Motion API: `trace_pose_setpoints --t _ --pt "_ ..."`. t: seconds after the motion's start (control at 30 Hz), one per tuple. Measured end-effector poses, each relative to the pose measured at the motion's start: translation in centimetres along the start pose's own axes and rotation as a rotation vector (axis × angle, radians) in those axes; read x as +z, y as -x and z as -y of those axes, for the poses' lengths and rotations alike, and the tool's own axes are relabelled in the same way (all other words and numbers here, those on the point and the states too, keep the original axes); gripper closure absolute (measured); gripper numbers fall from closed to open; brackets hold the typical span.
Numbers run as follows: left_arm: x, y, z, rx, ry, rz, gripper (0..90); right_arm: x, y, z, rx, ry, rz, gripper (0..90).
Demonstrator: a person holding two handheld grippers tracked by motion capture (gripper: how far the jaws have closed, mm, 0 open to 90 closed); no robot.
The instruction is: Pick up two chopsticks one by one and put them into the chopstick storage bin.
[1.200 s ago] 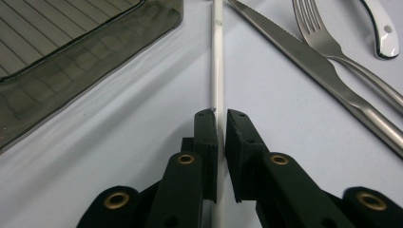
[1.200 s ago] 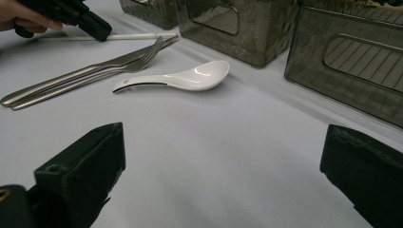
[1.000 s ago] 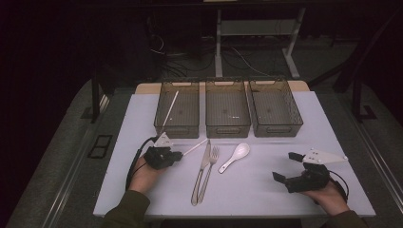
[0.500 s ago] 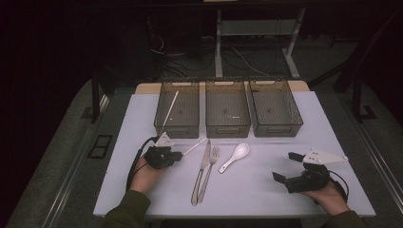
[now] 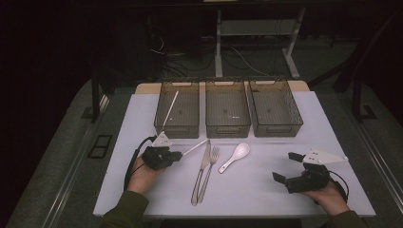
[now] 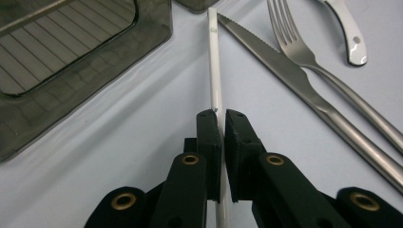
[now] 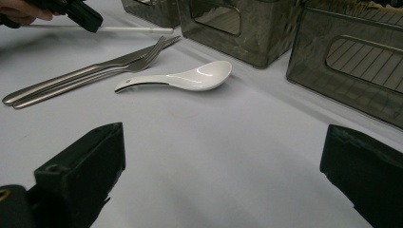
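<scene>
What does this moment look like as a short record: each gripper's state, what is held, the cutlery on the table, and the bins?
left gripper: shut on the white chopstick, which lies low over the table
right gripper: open, holding nothing, near the table's right front
table: white top
loose cutlery: knife, fork, white spoon, side by side mid-table
bins: three dark bins in a row at the far side
left bin: holds one white stick, leaning
middle bin: looks empty
right bin: looks empty
</scene>
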State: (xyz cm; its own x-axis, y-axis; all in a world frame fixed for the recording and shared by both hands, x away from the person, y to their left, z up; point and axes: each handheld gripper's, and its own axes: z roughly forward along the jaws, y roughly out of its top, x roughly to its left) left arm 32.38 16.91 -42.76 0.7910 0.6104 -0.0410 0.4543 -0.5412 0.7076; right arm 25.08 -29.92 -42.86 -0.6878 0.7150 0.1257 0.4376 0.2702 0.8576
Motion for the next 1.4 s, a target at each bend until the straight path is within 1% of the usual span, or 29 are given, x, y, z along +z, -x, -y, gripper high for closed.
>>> trace_pose_setpoints --t 0.33,0.37,0.43,0.6,0.67,0.73,0.93,1.07,1.33,1.4 --pt "-1.6 0.3 -0.5 -0.022 0.037 0.032 84.6 0.0 0.0 0.0 0.001 0.001 0.0 1.3" --pt "-1.8 0.3 -0.6 -0.018 0.034 0.031 84.6 0.0 0.0 0.0 0.0 0.002 0.0 1.3" --pt "-2.1 0.4 -0.7 -0.027 0.043 0.034 84.6 -0.1 0.0 0.0 0.001 0.003 0.001 1.3" --pt "-2.9 0.3 -1.0 -0.049 0.055 0.028 84.7 -0.1 0.1 0.0 0.0 0.001 0.0 1.3" --pt "-3.3 0.3 -1.1 -0.064 0.069 0.025 84.6 -0.1 0.1 0.0 0.0 0.002 -0.001 1.3" --pt "-3.6 0.3 -1.2 -0.069 0.08 0.026 84.6 -0.1 0.1 0.0 -0.001 0.001 -0.001 1.3" --pt "-4.2 0.3 -1.6 -0.093 0.101 0.028 84.6 0.0 0.0 0.0 0.001 0.001 -0.001 1.3" --pt "-4.6 0.3 -2.0 -0.112 0.111 0.018 84.6 0.0 0.0 0.0 0.004 0.0 -0.001 1.3" --pt "-5.3 -0.2 -2.8 -0.141 0.147 0.001 84.6 0.0 0.1 0.0 0.002 0.0 0.004 1.3" --pt "-5.4 -0.4 -3.1 -0.141 0.15 -0.005 84.6 0.0 0.1 0.0 0.005 0.0 0.007 1.3"
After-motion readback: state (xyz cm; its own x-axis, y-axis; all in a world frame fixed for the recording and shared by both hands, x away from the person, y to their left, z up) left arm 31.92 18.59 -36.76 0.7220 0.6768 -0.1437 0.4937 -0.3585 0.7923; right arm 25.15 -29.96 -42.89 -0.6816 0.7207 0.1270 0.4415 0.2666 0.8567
